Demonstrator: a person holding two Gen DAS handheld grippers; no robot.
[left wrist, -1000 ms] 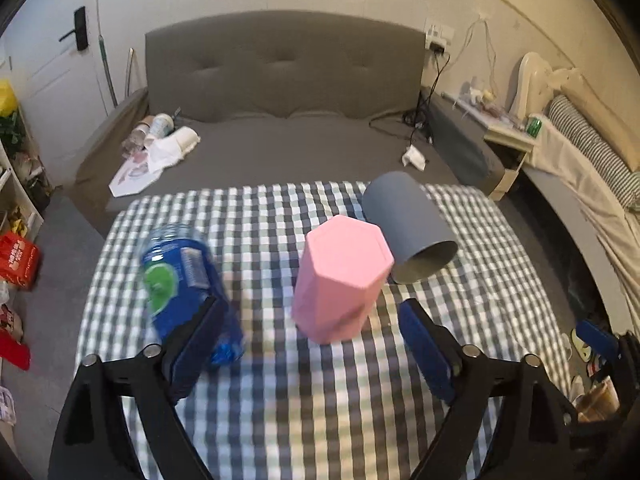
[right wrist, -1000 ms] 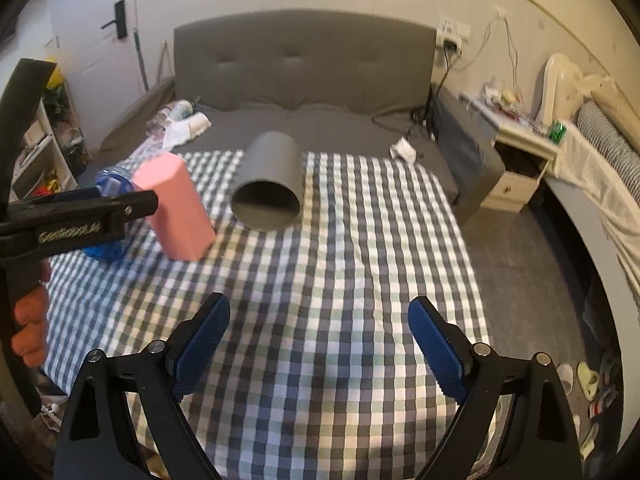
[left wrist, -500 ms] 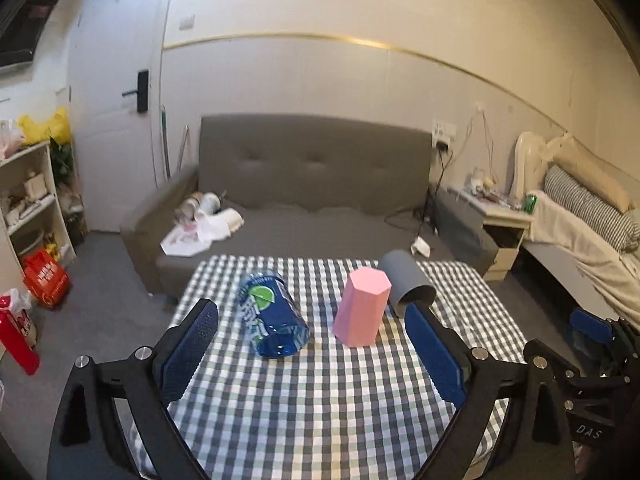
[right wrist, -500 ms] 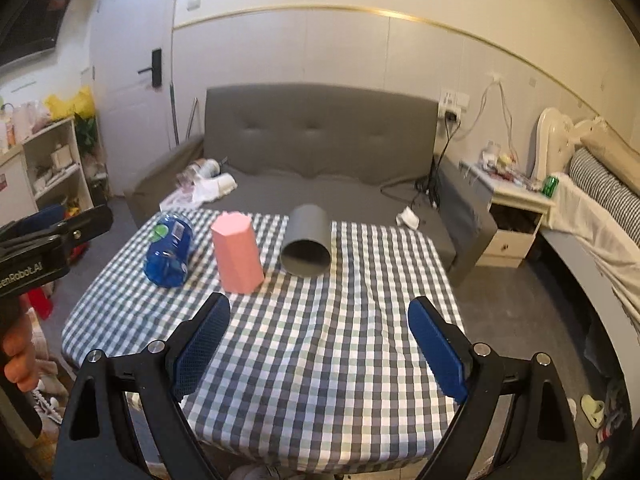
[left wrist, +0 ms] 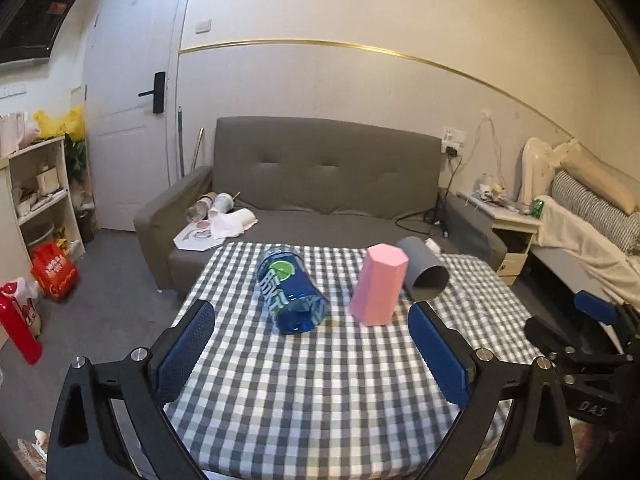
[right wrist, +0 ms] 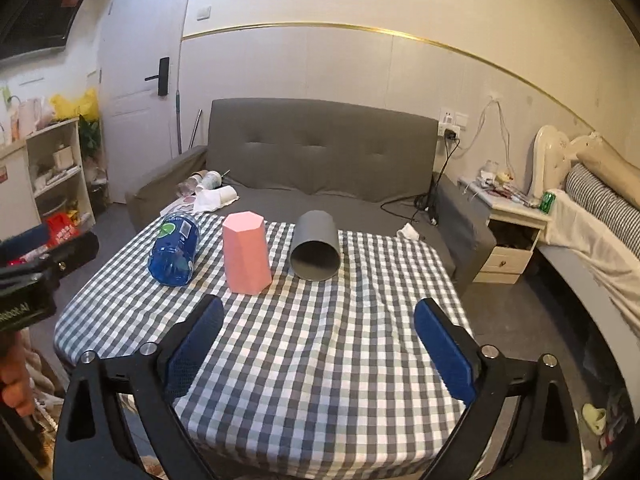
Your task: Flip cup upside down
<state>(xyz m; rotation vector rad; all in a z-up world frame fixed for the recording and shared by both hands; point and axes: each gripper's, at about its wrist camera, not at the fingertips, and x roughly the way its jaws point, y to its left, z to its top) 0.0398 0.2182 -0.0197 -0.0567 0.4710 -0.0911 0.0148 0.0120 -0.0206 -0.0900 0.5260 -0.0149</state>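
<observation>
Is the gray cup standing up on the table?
No, the gray cup lies on its side, its open mouth facing the camera.

My left wrist camera is looking forward from the table's [left wrist: 320, 380] near edge toward the sofa [left wrist: 320, 184]; my right one is facing likewise, both sharing the checked tabletop.

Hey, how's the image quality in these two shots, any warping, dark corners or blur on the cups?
Left wrist view: strong fisheye bowing, black corners; the pink cup and grey cup look sharp, the open left tool slightly soft. Right wrist view: same bowing and dark corners, dim warm light, faint shadows on the checked tablecloth; the open right tool frames the bottom.
</observation>
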